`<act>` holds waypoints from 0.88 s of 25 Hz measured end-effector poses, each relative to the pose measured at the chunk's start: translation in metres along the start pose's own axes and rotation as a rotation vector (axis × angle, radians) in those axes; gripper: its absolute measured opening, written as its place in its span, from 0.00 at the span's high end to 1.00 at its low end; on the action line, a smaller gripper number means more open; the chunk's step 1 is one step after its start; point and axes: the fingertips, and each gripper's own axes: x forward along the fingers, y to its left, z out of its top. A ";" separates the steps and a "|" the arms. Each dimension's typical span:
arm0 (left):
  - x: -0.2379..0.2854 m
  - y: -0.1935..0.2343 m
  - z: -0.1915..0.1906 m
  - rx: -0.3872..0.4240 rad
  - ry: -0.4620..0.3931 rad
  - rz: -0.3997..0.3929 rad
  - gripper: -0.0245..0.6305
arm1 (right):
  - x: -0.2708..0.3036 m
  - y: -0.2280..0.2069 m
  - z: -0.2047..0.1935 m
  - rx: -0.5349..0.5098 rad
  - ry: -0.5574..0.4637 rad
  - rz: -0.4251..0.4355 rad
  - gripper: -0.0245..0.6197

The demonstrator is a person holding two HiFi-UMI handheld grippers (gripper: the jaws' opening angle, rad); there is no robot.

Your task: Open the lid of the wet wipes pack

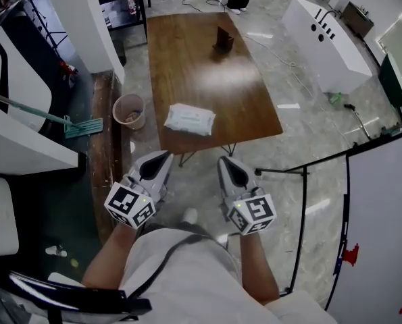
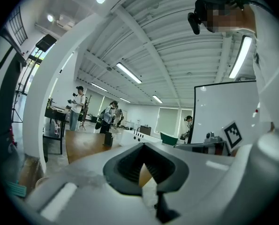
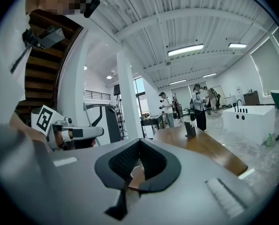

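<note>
A white wet wipes pack (image 1: 189, 119) lies flat near the front edge of the brown wooden table (image 1: 207, 79), its lid down. My left gripper (image 1: 161, 158) is held short of the table's front edge, below and left of the pack, jaws shut and empty. Beside it, my right gripper (image 1: 224, 162) points at the same edge, also shut with nothing in it. In the left gripper view the shut gripper (image 2: 146, 165) lets a sliver of the white pack (image 2: 151, 189) and table show through. The right gripper view shows the shut gripper (image 3: 137, 165) and the table (image 3: 200, 146) stretching away.
A dark stand (image 1: 223, 40) sits at the table's far end. A pink bin (image 1: 128, 109) and a mop (image 1: 82, 125) are on the floor to the left. A white bathtub-like unit (image 1: 325, 42) stands right, a whiteboard frame (image 1: 380, 208) near right. People (image 3: 199, 106) stand far back.
</note>
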 end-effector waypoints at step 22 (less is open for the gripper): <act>0.036 0.041 -0.015 0.013 0.082 0.018 0.95 | 0.054 -0.030 -0.003 0.017 0.020 0.018 0.95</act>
